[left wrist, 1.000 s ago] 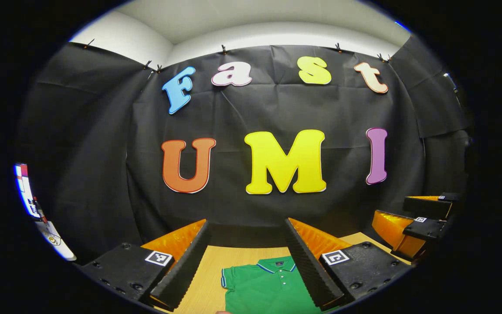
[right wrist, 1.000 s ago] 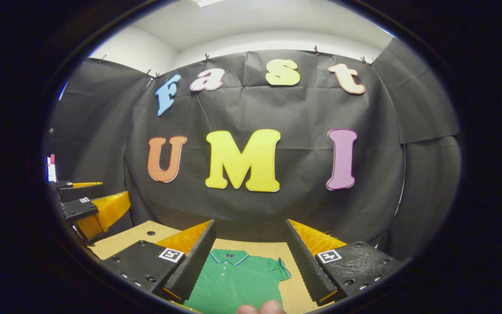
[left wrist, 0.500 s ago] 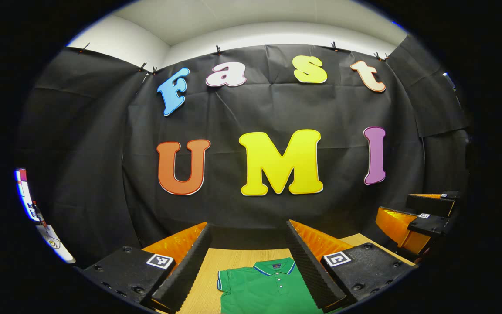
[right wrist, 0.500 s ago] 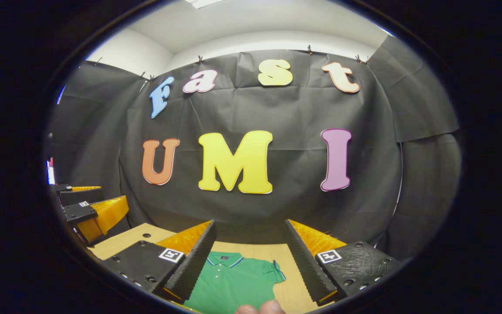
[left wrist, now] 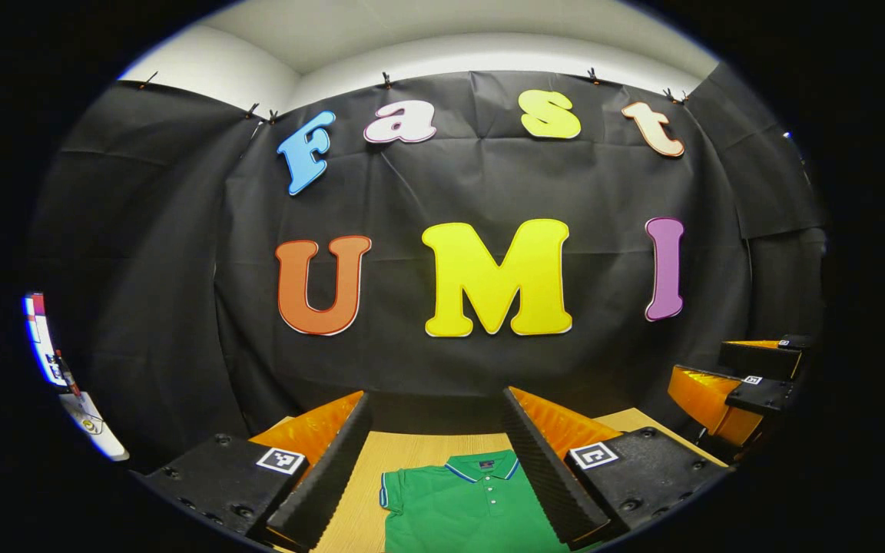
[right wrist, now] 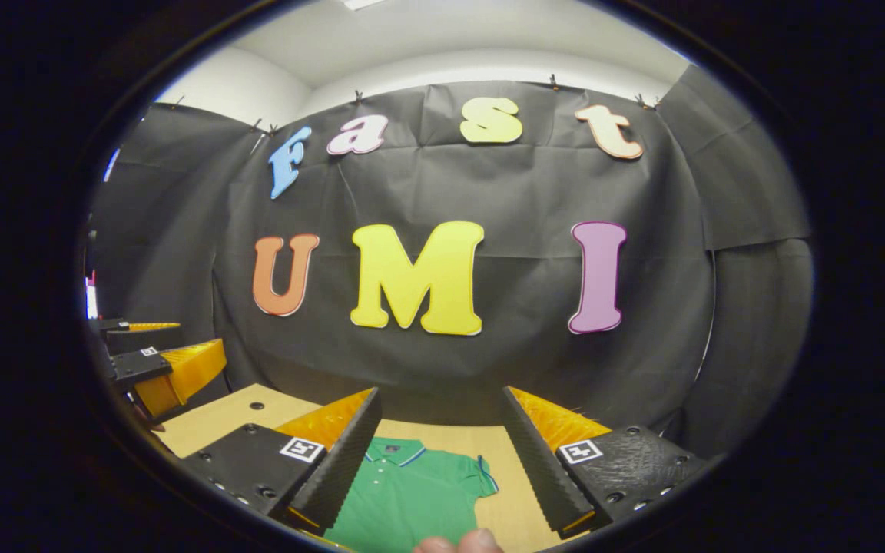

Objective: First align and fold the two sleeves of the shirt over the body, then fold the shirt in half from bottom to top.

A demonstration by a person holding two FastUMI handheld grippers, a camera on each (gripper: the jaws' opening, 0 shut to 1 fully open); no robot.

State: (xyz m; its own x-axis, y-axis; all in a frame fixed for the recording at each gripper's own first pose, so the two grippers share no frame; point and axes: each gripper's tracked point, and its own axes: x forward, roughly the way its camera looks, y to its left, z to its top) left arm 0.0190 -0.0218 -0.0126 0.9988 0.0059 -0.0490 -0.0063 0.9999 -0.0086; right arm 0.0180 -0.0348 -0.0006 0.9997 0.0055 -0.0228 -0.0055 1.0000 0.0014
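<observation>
Hovering level above the green shirt (left wrist: 465, 507) on the table (left wrist: 412, 449), left tool (left wrist: 436, 468) and right tool (right wrist: 439, 461) wide open, empty.

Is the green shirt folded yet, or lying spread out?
Spread out: the green shirt lies flat on the table, collar up, one sleeve sticking sideways.

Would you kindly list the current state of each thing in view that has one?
left gripper: open, held above the table, empty.
right gripper: open, held above the table, empty.
green polo shirt: flat on the table, collar toward the wall, sleeves unfolded.
wooden table: bears the shirt.
</observation>
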